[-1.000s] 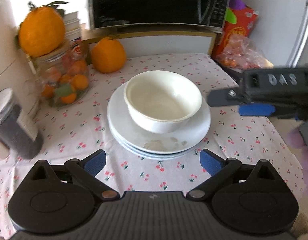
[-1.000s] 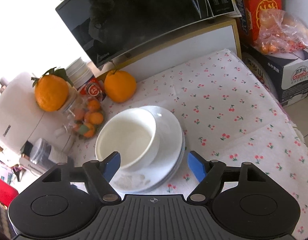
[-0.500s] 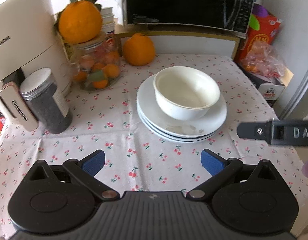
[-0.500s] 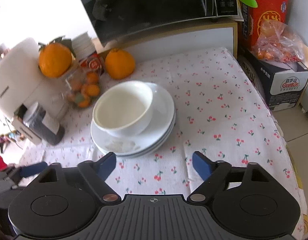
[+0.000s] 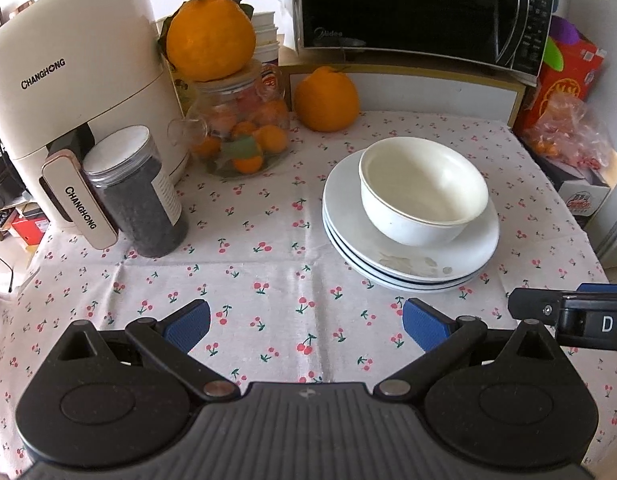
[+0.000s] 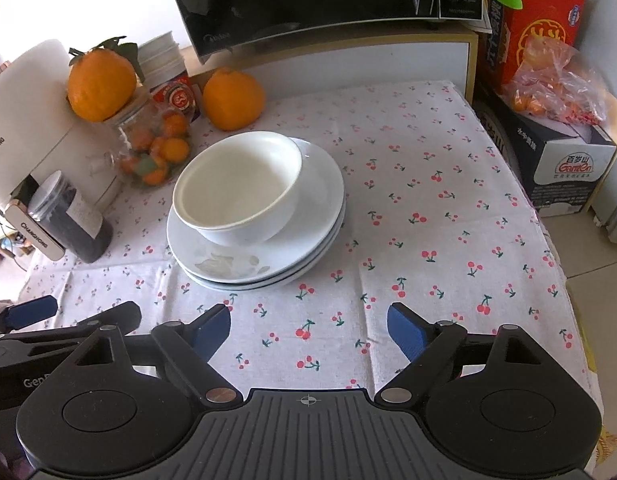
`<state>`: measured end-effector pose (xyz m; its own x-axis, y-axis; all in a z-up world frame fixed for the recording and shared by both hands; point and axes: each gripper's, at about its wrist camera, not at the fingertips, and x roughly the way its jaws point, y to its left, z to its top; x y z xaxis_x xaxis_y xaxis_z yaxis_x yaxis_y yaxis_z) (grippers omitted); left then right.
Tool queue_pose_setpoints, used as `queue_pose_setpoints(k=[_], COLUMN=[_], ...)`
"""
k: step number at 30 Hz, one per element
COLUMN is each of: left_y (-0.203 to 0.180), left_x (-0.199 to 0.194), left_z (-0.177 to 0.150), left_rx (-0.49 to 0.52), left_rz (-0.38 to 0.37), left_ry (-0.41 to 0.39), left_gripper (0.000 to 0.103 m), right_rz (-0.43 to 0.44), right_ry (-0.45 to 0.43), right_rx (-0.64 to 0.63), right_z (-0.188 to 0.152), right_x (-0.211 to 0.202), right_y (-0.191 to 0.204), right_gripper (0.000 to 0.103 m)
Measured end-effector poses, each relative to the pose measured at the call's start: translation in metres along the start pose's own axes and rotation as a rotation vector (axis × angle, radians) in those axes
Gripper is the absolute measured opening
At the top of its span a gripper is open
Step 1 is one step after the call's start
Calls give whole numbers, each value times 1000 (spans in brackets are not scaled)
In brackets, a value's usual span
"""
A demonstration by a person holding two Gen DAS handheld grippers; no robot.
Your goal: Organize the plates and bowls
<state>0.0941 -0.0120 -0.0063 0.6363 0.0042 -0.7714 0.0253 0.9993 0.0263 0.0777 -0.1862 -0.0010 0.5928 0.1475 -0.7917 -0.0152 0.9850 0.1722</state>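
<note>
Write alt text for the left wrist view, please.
A white bowl sits on a stack of white plates on a cherry-print tablecloth. The open left tool points toward it, holding nothing. Oranges, a jar and a microwave stand behind.

On the table in front of me a bowl sits on a stack of plates, toward its far left part. Left of the stack stands a jar of fruit with an orange on its lid; nearer and further left is a canister, touching an appliance. Another orange lies beyond the plates, before the shelf carrying the microwave. Boxes and a bag of fruit sit off the table's far right.
</note>
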Motion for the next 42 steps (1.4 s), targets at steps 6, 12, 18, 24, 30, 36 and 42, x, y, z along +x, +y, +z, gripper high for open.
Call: queue_pose_setpoints(k=[6, 12, 18, 24, 30, 36, 42], left_y=[0, 1, 1, 0, 1, 2, 2], left_x=[0, -1, -1, -1, 0, 0, -1], left_z=[0, 1, 1, 0, 0, 0, 1], left_rx=[0, 0, 5, 7, 6, 2, -2], left_rz=[9, 13, 8, 7, 10, 23, 30], left_ry=[6, -1, 3, 5, 4, 1, 9], left_gripper=[103, 103, 103, 103, 103, 103, 103], right_rz=[-2, -5, -4, -5, -6, -6, -7], right_ry=[0, 2, 5, 12, 13, 13, 16], right_rx=[1, 6, 6, 1, 1, 1, -3], right_z=[0, 0, 0, -1, -1, -1, -2], right_x=[0, 0, 0, 2, 2, 2, 3], right_y=[0, -1, -1, 0, 1, 0, 1], right_gripper=[88, 88, 88, 88, 88, 89, 89])
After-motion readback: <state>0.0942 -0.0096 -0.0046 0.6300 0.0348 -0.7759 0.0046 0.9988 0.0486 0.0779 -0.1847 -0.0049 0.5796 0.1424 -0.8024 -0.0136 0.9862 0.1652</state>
